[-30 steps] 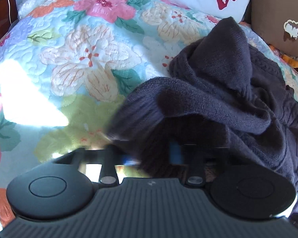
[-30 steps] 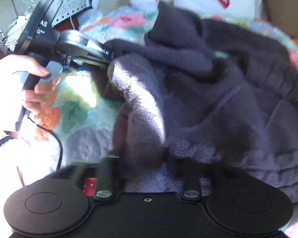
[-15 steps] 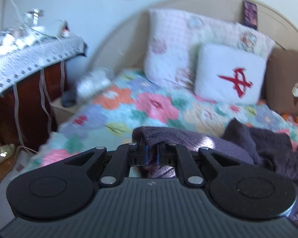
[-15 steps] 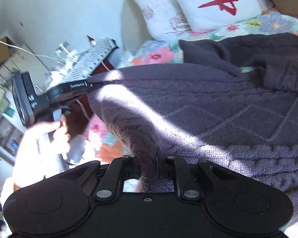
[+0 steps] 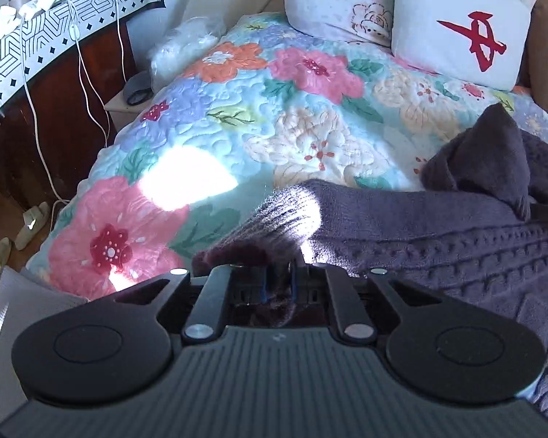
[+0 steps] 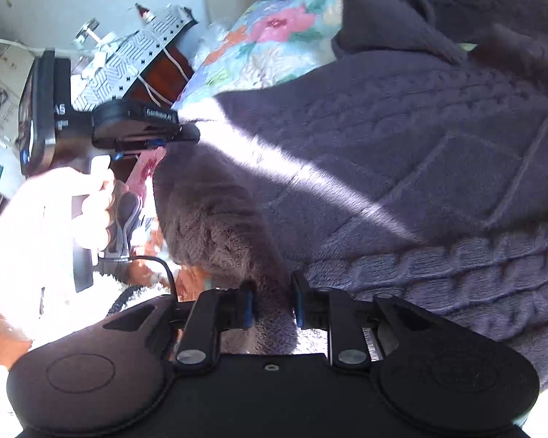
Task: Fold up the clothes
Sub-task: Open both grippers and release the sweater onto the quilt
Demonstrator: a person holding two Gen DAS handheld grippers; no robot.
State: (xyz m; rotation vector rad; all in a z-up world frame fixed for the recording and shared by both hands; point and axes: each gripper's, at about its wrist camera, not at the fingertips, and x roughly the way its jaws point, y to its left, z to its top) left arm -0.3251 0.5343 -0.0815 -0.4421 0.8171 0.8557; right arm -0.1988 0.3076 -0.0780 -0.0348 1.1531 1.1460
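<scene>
The dark knitted sweater (image 5: pixel 438 241) runs off the frame's right edge beyond the jaws, its bunched hem hiding the pads' contact.

Left wrist view: looks forward and down past the left claw (image 5: pixel 278 284), close over the sweater (image 5: pixel 438 233), with the quilt (image 5: pixel 274 116) and pillows beyond. Right wrist view: rolled, close behind the right claw (image 6: pixel 273 308). Shared: sweater, quilt, left claw (image 6: pixel 186 133).

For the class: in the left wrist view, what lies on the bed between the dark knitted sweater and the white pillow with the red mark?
Only bare floral quilt separates sweater and pillow.
</scene>
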